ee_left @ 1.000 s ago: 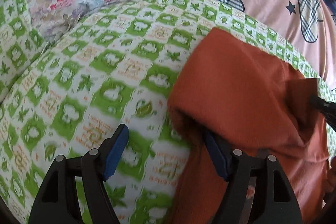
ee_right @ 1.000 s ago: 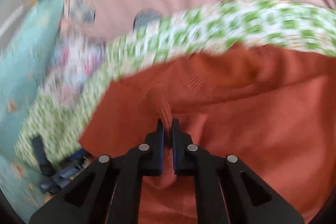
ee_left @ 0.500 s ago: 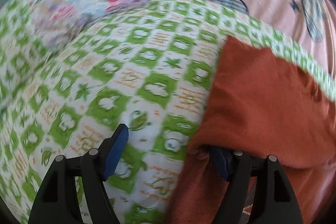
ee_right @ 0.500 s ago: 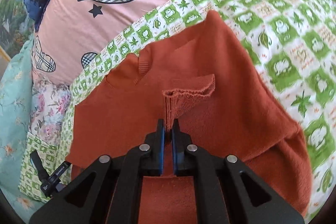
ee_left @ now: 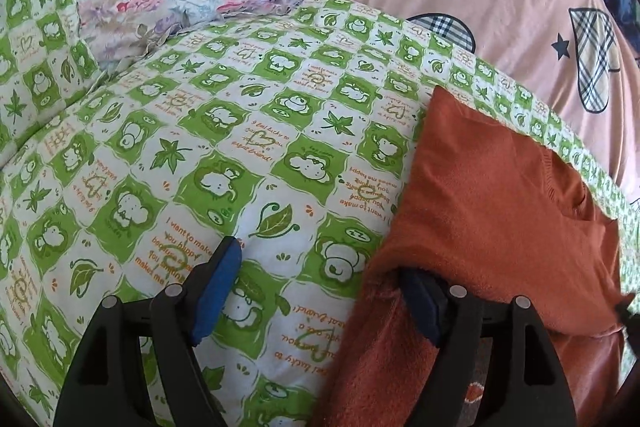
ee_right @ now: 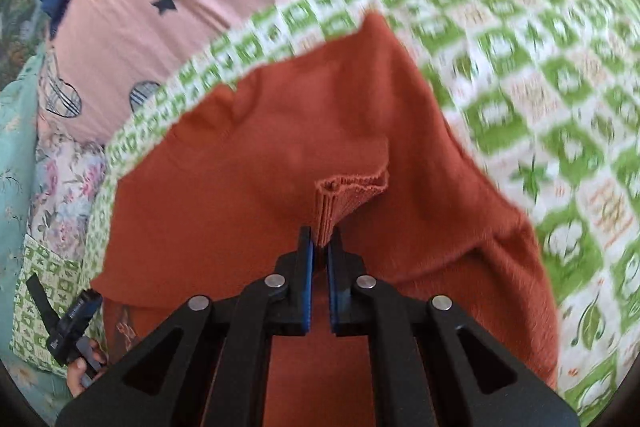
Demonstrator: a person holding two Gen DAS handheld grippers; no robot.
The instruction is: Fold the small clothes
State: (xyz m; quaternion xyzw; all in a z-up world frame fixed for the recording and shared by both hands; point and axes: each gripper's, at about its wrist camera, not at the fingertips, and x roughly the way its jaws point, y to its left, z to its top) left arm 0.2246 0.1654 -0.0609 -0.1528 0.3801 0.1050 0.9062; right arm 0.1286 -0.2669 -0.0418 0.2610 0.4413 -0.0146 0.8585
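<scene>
Right wrist view: the right tool, nearly closed, pinches the ribbed cuff of the orange sweater, now carried inward over the body on the green-checked bed cover. Left tool gapes wide, one finger under the hem: sleeve fold nearly complete.
</scene>
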